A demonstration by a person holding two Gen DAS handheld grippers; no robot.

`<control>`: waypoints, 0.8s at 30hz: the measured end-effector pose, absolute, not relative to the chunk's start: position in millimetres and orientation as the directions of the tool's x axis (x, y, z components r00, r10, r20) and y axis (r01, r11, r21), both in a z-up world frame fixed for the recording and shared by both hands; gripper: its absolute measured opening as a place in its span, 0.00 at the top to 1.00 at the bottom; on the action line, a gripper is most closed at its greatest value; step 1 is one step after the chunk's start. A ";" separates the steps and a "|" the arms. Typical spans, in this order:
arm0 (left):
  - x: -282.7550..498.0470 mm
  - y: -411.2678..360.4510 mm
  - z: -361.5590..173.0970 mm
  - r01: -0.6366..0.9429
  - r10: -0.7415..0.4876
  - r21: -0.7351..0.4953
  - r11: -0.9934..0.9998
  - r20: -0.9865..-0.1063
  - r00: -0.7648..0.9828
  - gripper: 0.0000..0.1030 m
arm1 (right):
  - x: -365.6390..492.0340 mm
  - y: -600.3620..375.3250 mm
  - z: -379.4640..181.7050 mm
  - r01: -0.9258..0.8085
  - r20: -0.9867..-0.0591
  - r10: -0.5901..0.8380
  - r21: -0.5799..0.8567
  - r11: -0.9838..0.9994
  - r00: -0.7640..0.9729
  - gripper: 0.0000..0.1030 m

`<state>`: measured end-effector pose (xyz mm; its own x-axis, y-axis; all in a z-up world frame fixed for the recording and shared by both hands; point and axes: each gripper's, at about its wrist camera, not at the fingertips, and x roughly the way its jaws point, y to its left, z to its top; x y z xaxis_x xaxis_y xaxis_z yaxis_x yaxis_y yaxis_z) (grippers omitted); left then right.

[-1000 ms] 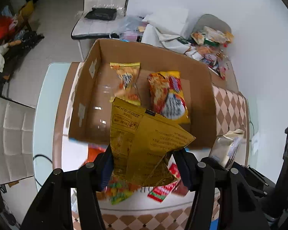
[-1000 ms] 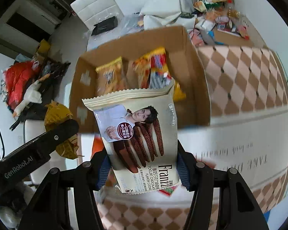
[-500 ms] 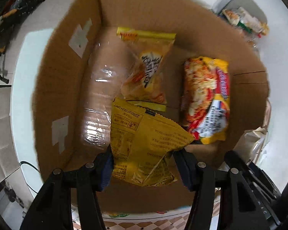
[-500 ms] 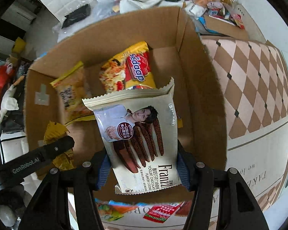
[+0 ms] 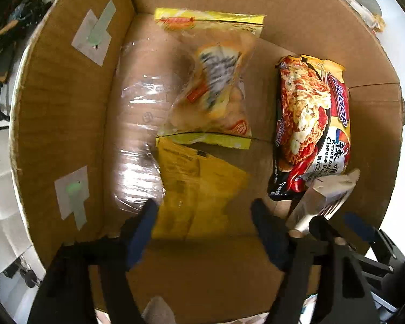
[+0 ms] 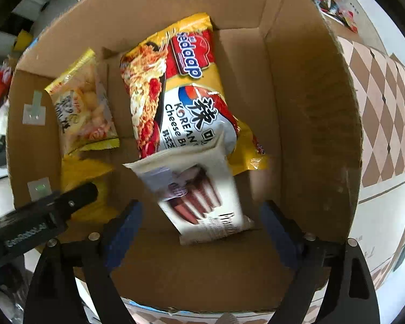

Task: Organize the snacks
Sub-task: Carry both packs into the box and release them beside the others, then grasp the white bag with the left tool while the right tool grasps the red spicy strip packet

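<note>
Over the box (image 5: 67, 113), yellow bag (image 5: 199, 189) and biscuit pack (image 6: 202, 197) are released as left gripper (image 5: 202, 216) and right gripper (image 6: 199, 216), clamped a second ago, are opened wide.

Four snack packets (image 6: 175, 102) apparently inside box (image 6: 310, 108)

Browns, yellows and reds in the snack box

The plain brown cardboard box (image 6: 310, 124) holds a yellow-and-red noodle packet (image 6: 181, 89), a solid yellow foil bag (image 5: 199, 189) and a white biscuit pack (image 6: 199, 197) printed with brown sticks; beside it, a brown-and-cream diamond-checked tablecloth (image 6: 383, 113).

Cookie pack (image 6: 202, 197) and yellow bag (image 5: 199, 189) are motion-blurred.
</note>
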<state>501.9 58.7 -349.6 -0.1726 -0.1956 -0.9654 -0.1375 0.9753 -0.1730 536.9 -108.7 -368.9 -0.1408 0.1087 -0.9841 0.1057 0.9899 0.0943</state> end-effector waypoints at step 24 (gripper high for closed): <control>441.6 68.2 -246.0 -0.083 -0.092 -0.110 0.990 -0.975 0.200 0.21 | 484.5 -116.2 -263.1 0.029 -0.989 -0.002 0.002 1.000 0.146 0.11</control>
<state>441.6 68.2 -246.0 0.2000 -0.0919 -0.9755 -0.0825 0.9905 -0.1102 484.5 -116.2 -263.1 0.1464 -0.0019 -0.9892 0.0291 0.9996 0.0024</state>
